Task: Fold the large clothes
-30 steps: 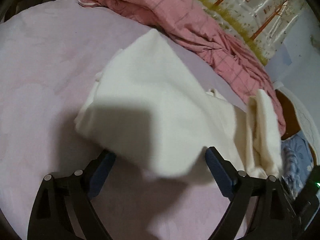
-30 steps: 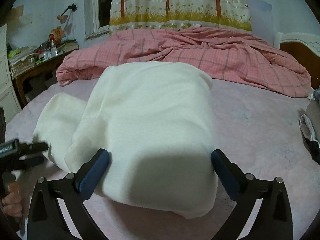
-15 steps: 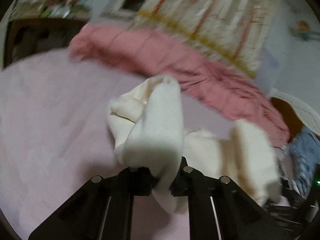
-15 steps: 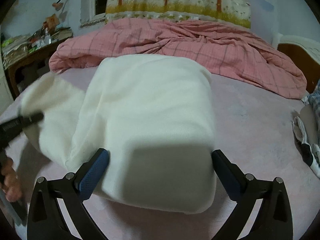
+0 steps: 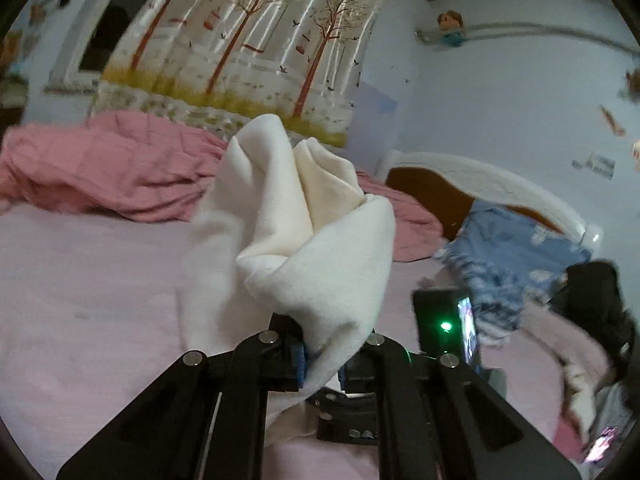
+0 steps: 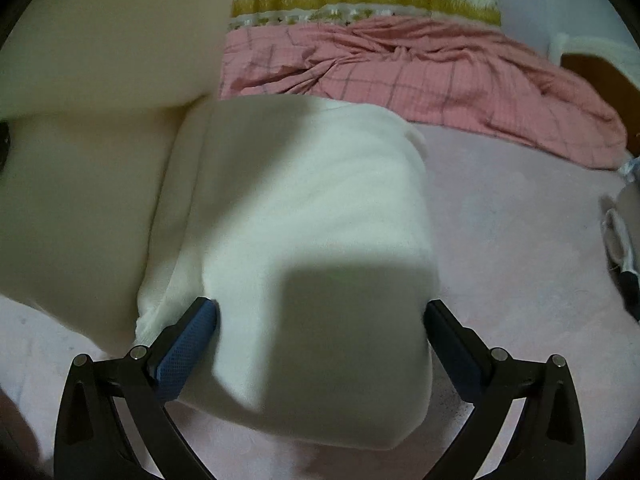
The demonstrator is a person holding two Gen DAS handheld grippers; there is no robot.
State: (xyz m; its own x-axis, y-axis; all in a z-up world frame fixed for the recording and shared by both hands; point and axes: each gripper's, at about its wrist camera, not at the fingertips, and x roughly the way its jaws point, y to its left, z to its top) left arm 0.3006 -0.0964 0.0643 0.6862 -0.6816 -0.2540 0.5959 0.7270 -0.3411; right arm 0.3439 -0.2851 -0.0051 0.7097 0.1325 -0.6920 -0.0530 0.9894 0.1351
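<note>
A large cream-white garment point(image 6: 312, 216) lies folded on the pale pink bed sheet point(image 6: 520, 216). My left gripper point(image 5: 322, 360) is shut on one end of the garment point(image 5: 304, 216) and holds it lifted, bunched above the fingers. In the right wrist view that raised part hangs as a cream flap point(image 6: 92, 40) at the upper left. My right gripper point(image 6: 320, 340) is open, its blue-padded fingers point(image 6: 188, 348) on either side of the folded garment's near end.
A crumpled pink checked quilt point(image 6: 400, 76) lies along the far side of the bed, before a tree-print curtain point(image 5: 248, 40). A blue floral cloth point(image 5: 516, 248) and other clothes lie right by the headboard point(image 5: 480, 184). The other gripper's camera point(image 5: 448, 328) shows a green light.
My left gripper closed on the garment's end and lifted it up high; its view swung from the bed to the wall. The right gripper stayed open over the folded part.
</note>
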